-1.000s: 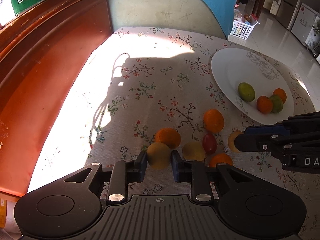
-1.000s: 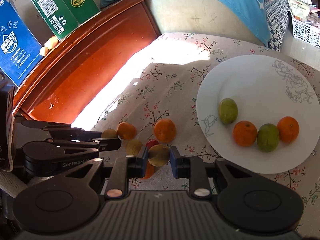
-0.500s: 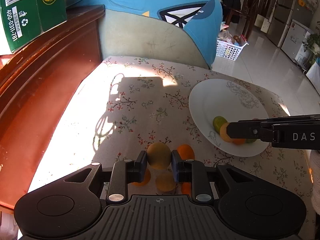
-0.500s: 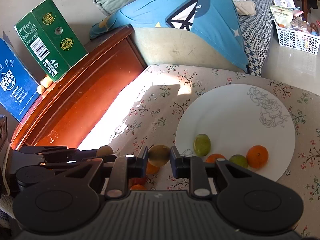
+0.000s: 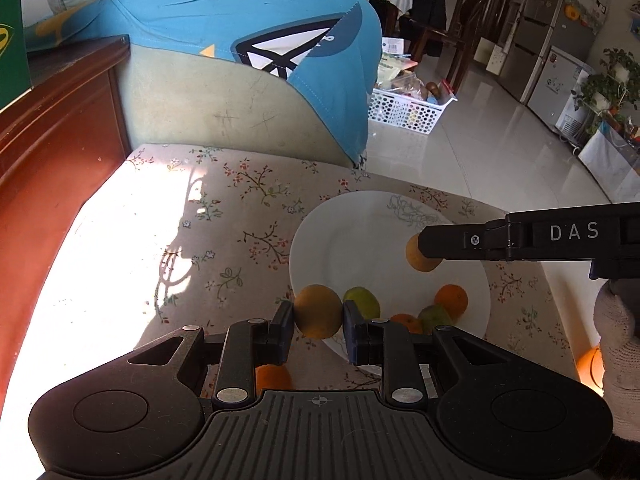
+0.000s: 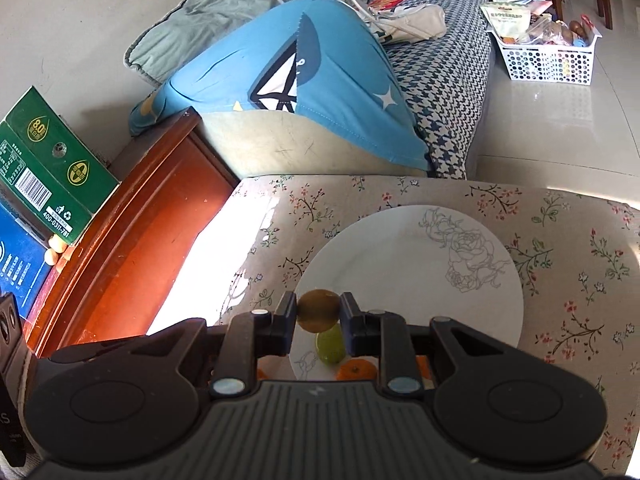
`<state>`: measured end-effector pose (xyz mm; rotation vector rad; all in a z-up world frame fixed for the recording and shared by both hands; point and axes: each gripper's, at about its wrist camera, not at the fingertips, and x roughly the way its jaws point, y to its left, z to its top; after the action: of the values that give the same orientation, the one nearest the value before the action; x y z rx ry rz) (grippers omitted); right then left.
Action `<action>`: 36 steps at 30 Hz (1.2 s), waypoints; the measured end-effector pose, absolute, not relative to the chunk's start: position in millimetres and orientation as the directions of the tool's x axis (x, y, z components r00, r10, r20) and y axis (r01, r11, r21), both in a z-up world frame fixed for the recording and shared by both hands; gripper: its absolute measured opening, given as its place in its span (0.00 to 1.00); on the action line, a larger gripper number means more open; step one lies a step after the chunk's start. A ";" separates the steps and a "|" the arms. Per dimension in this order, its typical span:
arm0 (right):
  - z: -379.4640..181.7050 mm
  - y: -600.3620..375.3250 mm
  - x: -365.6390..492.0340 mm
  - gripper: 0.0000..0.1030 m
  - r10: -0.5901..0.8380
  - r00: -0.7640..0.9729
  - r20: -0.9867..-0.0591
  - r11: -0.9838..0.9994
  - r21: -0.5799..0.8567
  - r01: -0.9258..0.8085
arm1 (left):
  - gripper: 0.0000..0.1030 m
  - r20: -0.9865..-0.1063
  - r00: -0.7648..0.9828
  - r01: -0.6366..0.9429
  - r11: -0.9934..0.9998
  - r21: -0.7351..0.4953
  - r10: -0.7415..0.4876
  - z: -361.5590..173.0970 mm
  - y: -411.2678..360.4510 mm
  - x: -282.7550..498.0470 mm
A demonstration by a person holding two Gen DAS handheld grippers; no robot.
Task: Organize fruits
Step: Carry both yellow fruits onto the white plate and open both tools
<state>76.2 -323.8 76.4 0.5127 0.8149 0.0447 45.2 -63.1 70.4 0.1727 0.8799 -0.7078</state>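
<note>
Left wrist view gives me a yellow-orange fruit (image 5: 318, 317) pinched between the pads of my left gripper (image 5: 319, 330), held in the air over the near rim of the white plate (image 5: 360, 232). On the plate beyond it lie a green fruit (image 5: 366, 302), two orange fruits (image 5: 452, 300) and another green one (image 5: 434, 316). My right gripper (image 5: 424, 246) reaches in from the right, clamped on a second yellowish fruit (image 5: 416, 258) above the plate. From the right wrist view that fruit reads as brownish-yellow (image 6: 319, 315), squeezed between both pads over the plate's near-left part (image 6: 400, 260). One orange fruit (image 5: 272, 378) sits on the floral tablecloth (image 5: 224, 216) beneath my left gripper. A gloved hand (image 5: 618, 332) shows at the right edge. Behind the table stands a blue cushion (image 5: 256, 28), with a white basket (image 5: 404, 110) on the floor.
</note>
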 end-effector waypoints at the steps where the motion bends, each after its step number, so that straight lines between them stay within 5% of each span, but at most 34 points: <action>1: 73.7 -326.6 77.7 0.23 0.226 0.686 -0.692 0.876 0.453 0.168 | 0.23 -0.755 0.426 0.635 0.759 -0.144 -0.499 69.4 -66.8 46.8; 19: 51.0 -346.8 83.1 0.26 0.128 0.621 -0.773 0.866 0.393 0.310 | 0.23 -0.763 0.358 0.678 0.712 -0.183 -0.537 47.3 -115.6 49.5; 22: 52.1 -347.7 82.8 0.26 0.126 0.625 -0.771 0.863 0.395 0.314 | 0.30 -0.763 0.356 0.682 0.708 -0.182 -0.539 49.2 -117.1 47.6; 26: 57.2 -347.0 80.7 0.26 0.126 0.641 -0.757 0.865 0.400 0.303 | 0.53 -0.750 0.384 0.670 0.721 -0.176 -0.539 60.7 -113.6 47.8; 30: 61.0 -346.1 78.9 0.26 0.119 0.652 -0.749 0.868 0.397 0.298 | 0.66 -0.742 0.405 0.656 0.736 -0.170 -0.533 71.8 -106.7 50.3; 36: 63.5 -341.8 74.8 0.27 0.146 0.654 -0.742 0.865 0.416 0.279 | 0.72 -0.752 0.450 0.599 0.787 -0.146 -0.482 82.7 -90.4 59.5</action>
<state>74.8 -341.8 63.5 0.5366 0.8652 -0.0800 59.5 -90.4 82.7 0.1482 0.8783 -0.6714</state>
